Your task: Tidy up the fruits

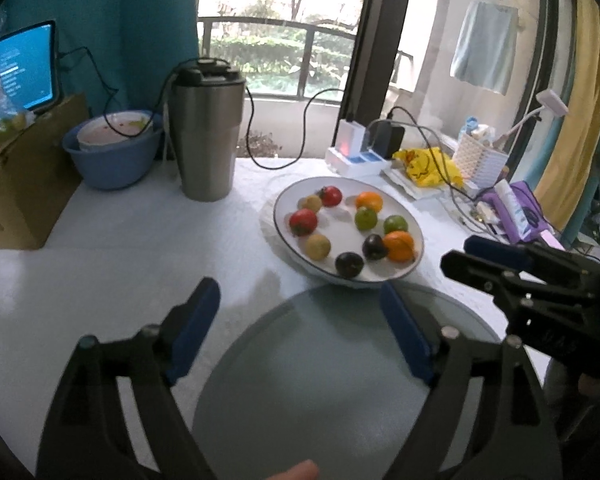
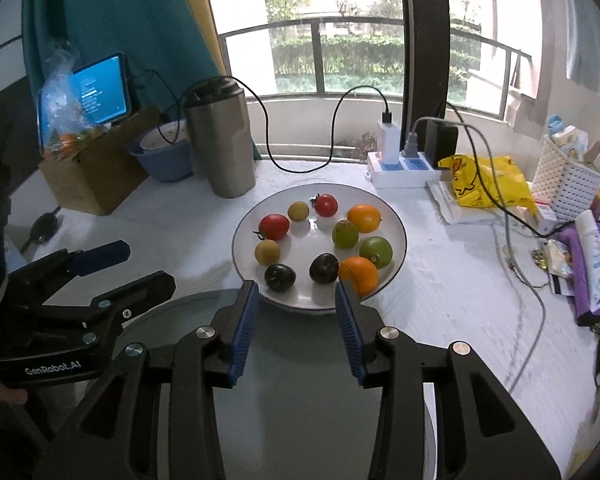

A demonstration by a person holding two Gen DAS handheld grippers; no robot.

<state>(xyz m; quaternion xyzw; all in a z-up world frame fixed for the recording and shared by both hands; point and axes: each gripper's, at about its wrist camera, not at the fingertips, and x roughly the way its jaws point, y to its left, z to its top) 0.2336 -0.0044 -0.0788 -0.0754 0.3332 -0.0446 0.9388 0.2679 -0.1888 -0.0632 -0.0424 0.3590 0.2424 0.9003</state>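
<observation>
Both tools showing black linkage frames, silver pivot screws, blue ribbed pads point(image 2: 247, 328); left tool point(image 2: 112, 268) carrying white "GenRobot.AI" lettering.

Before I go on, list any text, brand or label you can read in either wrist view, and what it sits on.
"GenRobot.AI": white print on the black body of the left gripper, seen in the right wrist view.
Blue tablet screen: lines of white text, too small to read.
White tube with blue print: blurred, unreadable.
Yellow plastic bag: a black cartoon drawing, no readable words.

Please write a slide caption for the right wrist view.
Open right tongs hover before a plate holding ten fruits, grouped in pairs.
</observation>
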